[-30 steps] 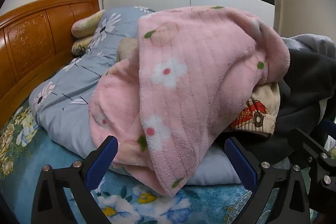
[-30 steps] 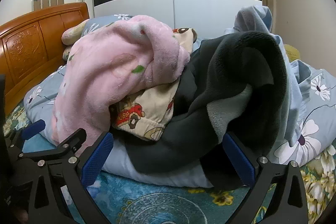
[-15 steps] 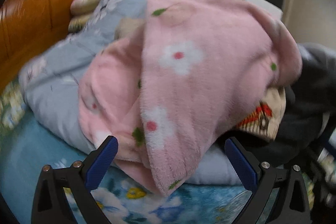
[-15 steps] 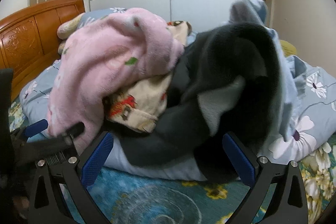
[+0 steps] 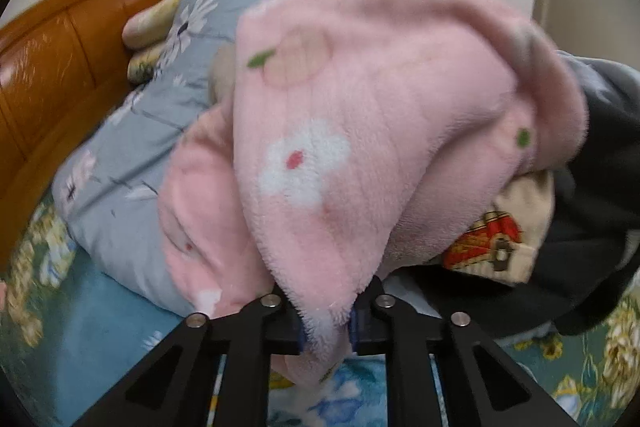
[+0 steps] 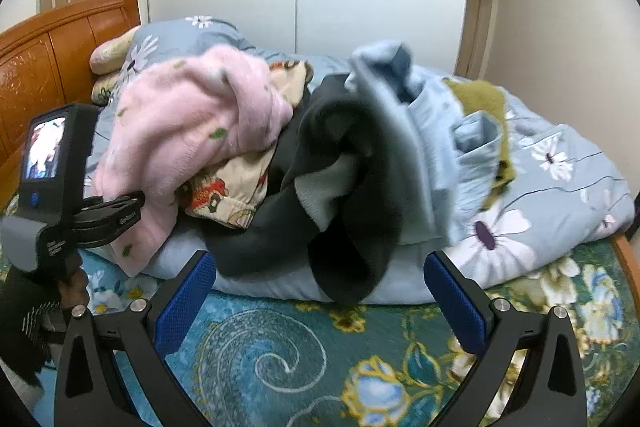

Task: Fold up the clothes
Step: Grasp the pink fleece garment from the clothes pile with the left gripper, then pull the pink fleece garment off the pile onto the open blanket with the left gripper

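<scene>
Pink flowered fleece (image 5: 360, 131), dark grey garment (image 6: 344, 187)

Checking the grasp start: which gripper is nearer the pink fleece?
Left. The left gripper is closing on the pink fleece hem; the right gripper is open, clear of it.

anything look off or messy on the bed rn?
Yes: the clothes are one tangled heap on the grey floral quilt. The pink fleece garment drapes over a cream printed piece, with a dark garment and a light blue one bunched alongside. Nothing looks torn or spilled.
</scene>
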### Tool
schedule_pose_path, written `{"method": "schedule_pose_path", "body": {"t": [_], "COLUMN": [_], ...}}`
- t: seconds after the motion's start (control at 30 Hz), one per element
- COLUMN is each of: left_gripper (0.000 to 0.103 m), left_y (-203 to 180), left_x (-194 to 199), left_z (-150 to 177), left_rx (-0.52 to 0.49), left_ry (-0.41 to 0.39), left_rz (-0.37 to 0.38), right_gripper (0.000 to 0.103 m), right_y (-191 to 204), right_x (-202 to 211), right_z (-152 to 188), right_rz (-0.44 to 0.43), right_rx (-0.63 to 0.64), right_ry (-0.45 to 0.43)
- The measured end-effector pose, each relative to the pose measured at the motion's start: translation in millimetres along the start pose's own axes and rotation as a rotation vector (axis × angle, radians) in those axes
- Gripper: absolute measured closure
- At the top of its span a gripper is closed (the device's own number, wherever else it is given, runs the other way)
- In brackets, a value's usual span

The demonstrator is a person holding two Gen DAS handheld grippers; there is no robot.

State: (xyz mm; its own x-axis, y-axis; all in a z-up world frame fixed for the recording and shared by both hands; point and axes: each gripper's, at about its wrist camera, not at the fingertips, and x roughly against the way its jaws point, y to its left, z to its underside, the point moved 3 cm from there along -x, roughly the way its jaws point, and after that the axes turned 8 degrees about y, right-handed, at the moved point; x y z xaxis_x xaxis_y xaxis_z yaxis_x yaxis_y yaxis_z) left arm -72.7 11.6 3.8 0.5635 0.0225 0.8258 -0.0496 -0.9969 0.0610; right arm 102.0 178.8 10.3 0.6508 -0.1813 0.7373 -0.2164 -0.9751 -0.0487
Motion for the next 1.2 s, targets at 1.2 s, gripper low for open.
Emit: {"method": "schedule_pose_path", "body": {"t": [1.2], "left_gripper": [0.092], "left_y": [266], "left_x": [166], "left_z": [277], "left_rx": [0.140], "left_ry": [0.147], "left_rz": [-0.193], "right_gripper": [0.000], "right_y": [30], "right_x": [169], "right_z": [71], "right_rz": [-0.170], "right_rx": [0.009], "right_ry": [0.066]}}
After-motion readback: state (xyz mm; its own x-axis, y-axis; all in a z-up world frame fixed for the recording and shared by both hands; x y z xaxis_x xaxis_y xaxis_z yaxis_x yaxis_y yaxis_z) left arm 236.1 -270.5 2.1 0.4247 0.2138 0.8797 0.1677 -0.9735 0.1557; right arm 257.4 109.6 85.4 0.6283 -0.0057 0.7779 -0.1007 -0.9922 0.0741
